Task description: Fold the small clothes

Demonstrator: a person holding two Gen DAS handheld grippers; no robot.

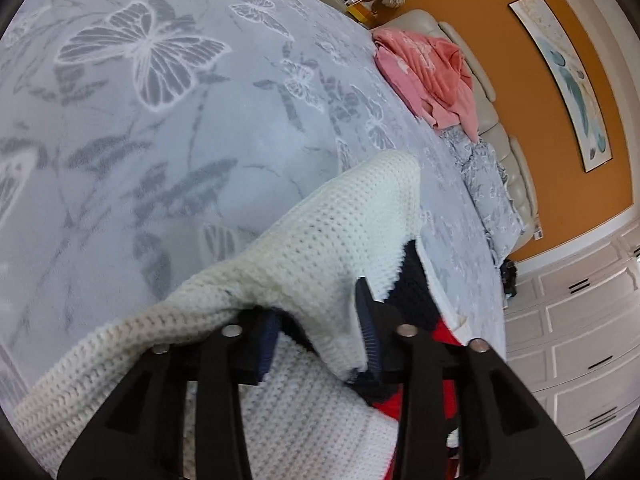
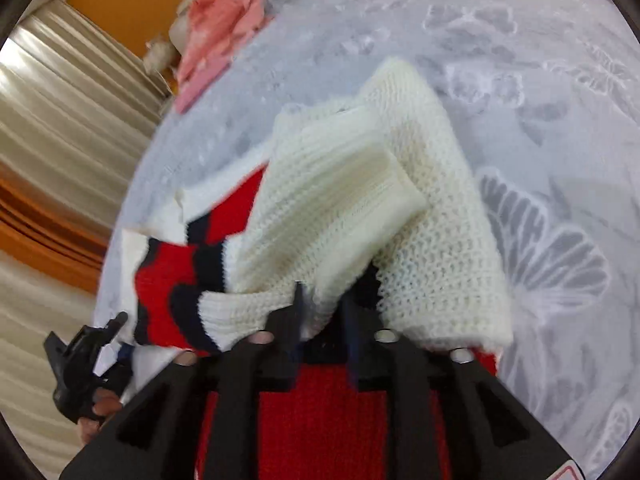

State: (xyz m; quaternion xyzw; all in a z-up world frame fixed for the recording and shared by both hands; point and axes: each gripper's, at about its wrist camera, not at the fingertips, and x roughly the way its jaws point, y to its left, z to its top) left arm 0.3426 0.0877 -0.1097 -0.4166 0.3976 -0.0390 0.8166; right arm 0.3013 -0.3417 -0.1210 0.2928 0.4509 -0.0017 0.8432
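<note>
Pale grey-blue fleece printed with white and grey butterflies covers the bed, which fills most of both views. A cream, red and navy knitted sweater lies on it, cream sleeves folded in over the red and navy body. Orange walls rise behind the bed, with a long framed painting and a padded cream headboard, over which a crumpled pink garment is draped. White panelled drawers with dark handles stand past the bed's edge, and pleated cream curtains hang on the other side.

The left hand-held gripper has its jaws partly closed, a fold of the cream knit bunched between them and draped over one finger; whether the pads pinch it I cannot tell. The right hand-held gripper is partly closed too, its tips at the edge of the folded sleeve, the grip unclear through the blur.

Open blanket stretches beyond the sweater towards the headboard; the bed's edge runs close beside the sweater's red side.
</note>
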